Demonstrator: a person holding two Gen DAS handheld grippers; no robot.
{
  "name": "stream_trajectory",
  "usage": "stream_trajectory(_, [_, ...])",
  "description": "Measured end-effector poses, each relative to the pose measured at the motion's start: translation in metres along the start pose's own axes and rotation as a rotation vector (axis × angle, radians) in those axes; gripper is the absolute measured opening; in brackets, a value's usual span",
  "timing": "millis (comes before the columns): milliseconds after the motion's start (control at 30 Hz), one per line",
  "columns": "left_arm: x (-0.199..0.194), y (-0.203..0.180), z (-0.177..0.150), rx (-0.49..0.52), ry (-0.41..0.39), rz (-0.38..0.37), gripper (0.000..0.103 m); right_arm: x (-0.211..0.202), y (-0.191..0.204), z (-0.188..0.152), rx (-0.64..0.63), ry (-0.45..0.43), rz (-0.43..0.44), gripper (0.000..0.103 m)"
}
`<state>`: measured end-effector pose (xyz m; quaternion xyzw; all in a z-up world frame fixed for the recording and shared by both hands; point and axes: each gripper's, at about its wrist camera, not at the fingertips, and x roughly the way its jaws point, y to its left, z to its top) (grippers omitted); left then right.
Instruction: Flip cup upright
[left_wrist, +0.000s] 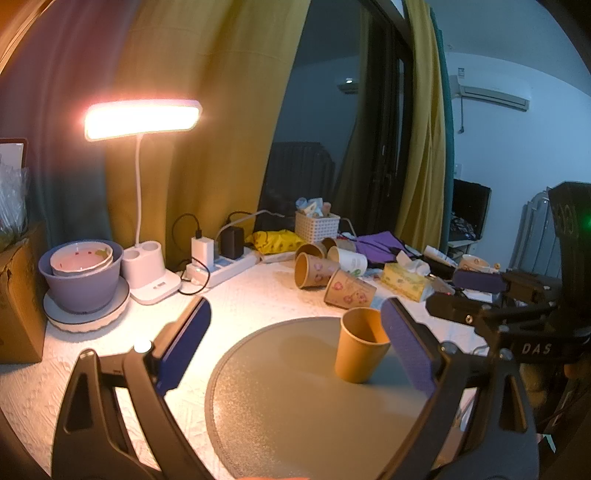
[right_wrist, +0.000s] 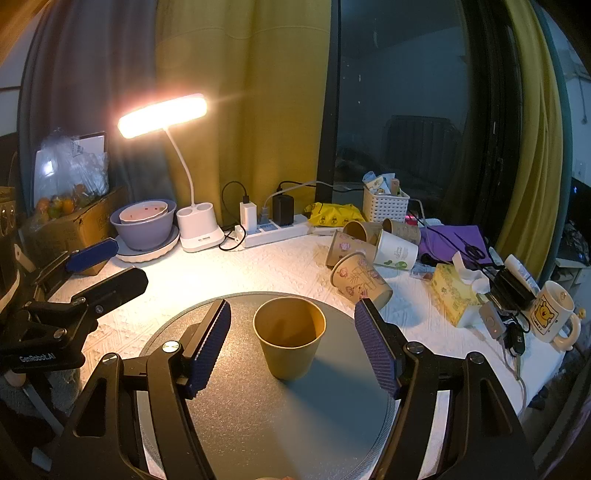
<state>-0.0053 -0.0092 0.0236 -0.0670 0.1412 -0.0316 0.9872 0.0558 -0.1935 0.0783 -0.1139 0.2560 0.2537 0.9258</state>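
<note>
A plain brown paper cup (right_wrist: 289, 338) stands upright, mouth up, on a round grey mat (right_wrist: 258, 413). My right gripper (right_wrist: 293, 339) is open, its blue pads on either side of the cup and apart from it. In the left wrist view the cup (left_wrist: 362, 345) stands on the mat (left_wrist: 295, 398) just inside the right finger of my open, empty left gripper (left_wrist: 295, 345). The right gripper (left_wrist: 480, 288) also shows at the right edge there, and the left gripper (right_wrist: 99, 273) shows at the left of the right wrist view.
Several paper cups (right_wrist: 356, 258) lie on their sides behind the mat. A lit desk lamp (right_wrist: 195, 225), stacked bowls (right_wrist: 144, 225), a power strip (right_wrist: 273, 230), a white basket (right_wrist: 386, 205), a tissue box (right_wrist: 456, 295) and a mug (right_wrist: 552, 315) ring the table. A cardboard box (left_wrist: 18, 295) stands at left.
</note>
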Motion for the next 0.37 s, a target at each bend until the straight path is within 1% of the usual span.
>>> stream_trajectory(233, [0.0001, 0.0004, 0.0005, 0.001, -0.003, -0.004, 0.094, 0.0000, 0.0002, 0.0002, 0.000, 0.000, -0.001, 0.073])
stream_trajectory(367, [-0.0048, -0.0018, 0.0003, 0.009, -0.033, -0.030, 0.094, 0.0009, 0.0001, -0.0004, -0.002, -0.001, -0.002, 0.073])
